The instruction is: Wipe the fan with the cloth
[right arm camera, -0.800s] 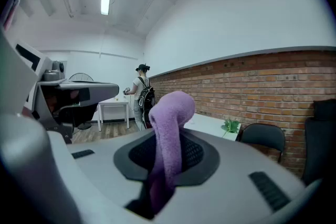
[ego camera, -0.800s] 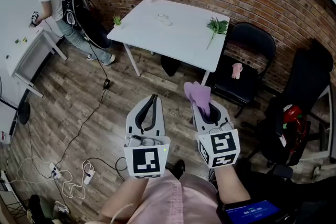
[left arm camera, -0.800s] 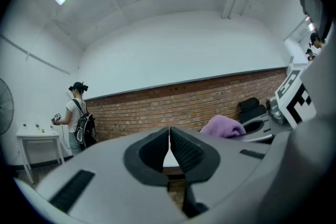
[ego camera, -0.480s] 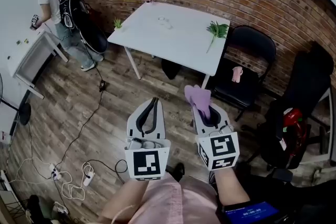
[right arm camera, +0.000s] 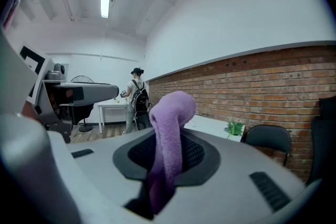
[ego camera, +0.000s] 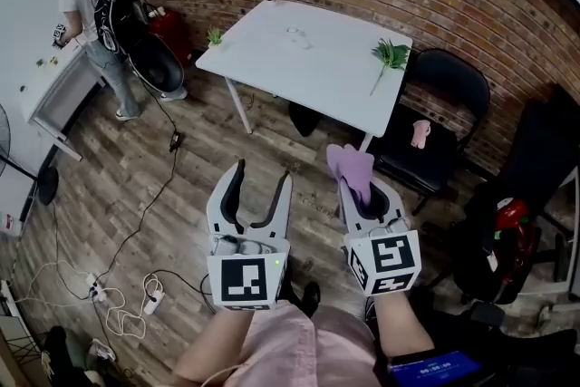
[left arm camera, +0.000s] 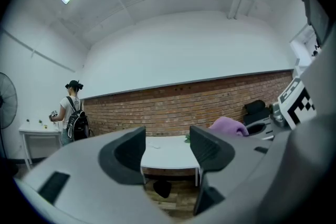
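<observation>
My right gripper is shut on a purple cloth, which sticks up and folds over past the fingertips. The right gripper view shows the cloth pinched between the two dark pads. My left gripper is held beside it, open, with nothing between its fingers; they stand apart in the left gripper view. A standing fan shows only partly at the far left edge, its round base on the wooden floor. The fan head is well away from both grippers.
A white table with small plants stands ahead by the brick wall. A black chair with a pink item is to its right. A person with a backpack stands at a second white table. Cables lie on the floor.
The left gripper's jaws were together and now stand apart. Both grippers have shifted slightly right. The person at the back left has stepped closer to the wall.
</observation>
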